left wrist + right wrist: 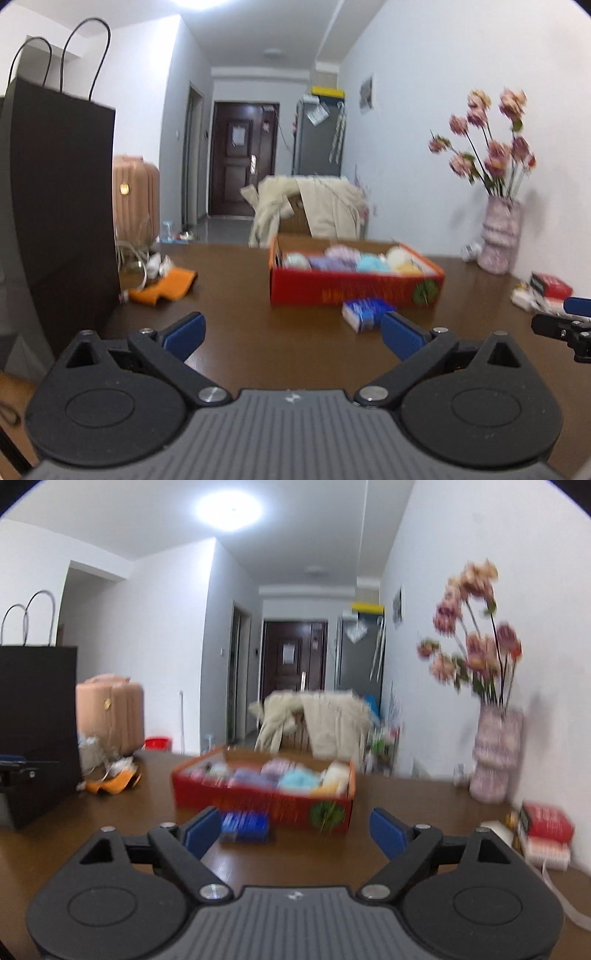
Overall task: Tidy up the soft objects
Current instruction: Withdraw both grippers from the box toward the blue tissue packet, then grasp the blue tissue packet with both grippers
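Both grippers are standing spread and empty: left gripper (pixel 291 332), right gripper (pixel 295 830). The soft balls (pixel 351 258) are sitting packed in the red box (pixel 354 291) mid-table. Judgement: approach slowly, avoiding the blue packet (pixel 245 827) lying before it. The brown table (pixel 229 280) is carrying clutter; a vase (pixel 496 753) is standing by the wall.

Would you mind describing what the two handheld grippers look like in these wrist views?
Both look alike. The left gripper and right gripper each have a grey ribbed body with a small pale logo, flanked by two rounded black housings with circular recesses. Black linkage arms with silver pivot screws carry blue ribbed pads. No cables, hands or sleeves are visible.
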The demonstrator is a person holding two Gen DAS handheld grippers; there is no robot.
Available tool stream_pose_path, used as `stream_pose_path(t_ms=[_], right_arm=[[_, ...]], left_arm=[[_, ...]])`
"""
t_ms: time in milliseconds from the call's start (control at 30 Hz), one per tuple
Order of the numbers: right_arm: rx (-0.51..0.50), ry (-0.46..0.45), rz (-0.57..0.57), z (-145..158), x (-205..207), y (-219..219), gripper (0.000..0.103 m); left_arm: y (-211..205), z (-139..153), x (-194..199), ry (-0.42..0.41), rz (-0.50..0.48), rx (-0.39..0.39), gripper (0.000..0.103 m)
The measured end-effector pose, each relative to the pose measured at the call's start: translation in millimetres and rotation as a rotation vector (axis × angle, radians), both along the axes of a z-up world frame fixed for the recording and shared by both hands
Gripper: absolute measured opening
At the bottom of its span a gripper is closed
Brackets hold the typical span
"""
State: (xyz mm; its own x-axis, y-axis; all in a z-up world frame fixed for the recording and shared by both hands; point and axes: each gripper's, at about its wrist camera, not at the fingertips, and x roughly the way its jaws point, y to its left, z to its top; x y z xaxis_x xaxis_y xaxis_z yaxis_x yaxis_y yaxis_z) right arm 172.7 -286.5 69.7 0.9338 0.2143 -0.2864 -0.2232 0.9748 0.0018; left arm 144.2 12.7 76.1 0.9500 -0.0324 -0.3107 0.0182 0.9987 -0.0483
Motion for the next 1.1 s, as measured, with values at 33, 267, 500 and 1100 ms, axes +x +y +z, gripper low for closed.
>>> stream_pose_path(t_ms=[33, 267, 500, 1100], right_arm=[[0.009, 0.024, 0.007, -4.2, -7.0, 1.3, 0.088], [-0.021, 0.063, 0.046, -11.5, -26.4, 14.4, 0.09], [0.005, 0.101, 0.039, -17.3, -2.8, 9.7, 0.091], [0.118, 0.301, 0.148, -42.4, 204.3, 31.8, 0.065]], left_arm=[[-0.5, -3.5, -3.1, 0.011, -0.005, 0.007, 0.103], [-2.2, -9.2, -4.3, 0.03, -0.011, 0.006, 0.103], [-3.9, -17.9, 23.8, 0.085, 0.003, -0.01, 0.103], [-40.6, -51.3, 241.3, 0.309, -0.159, -0.161, 0.079]])
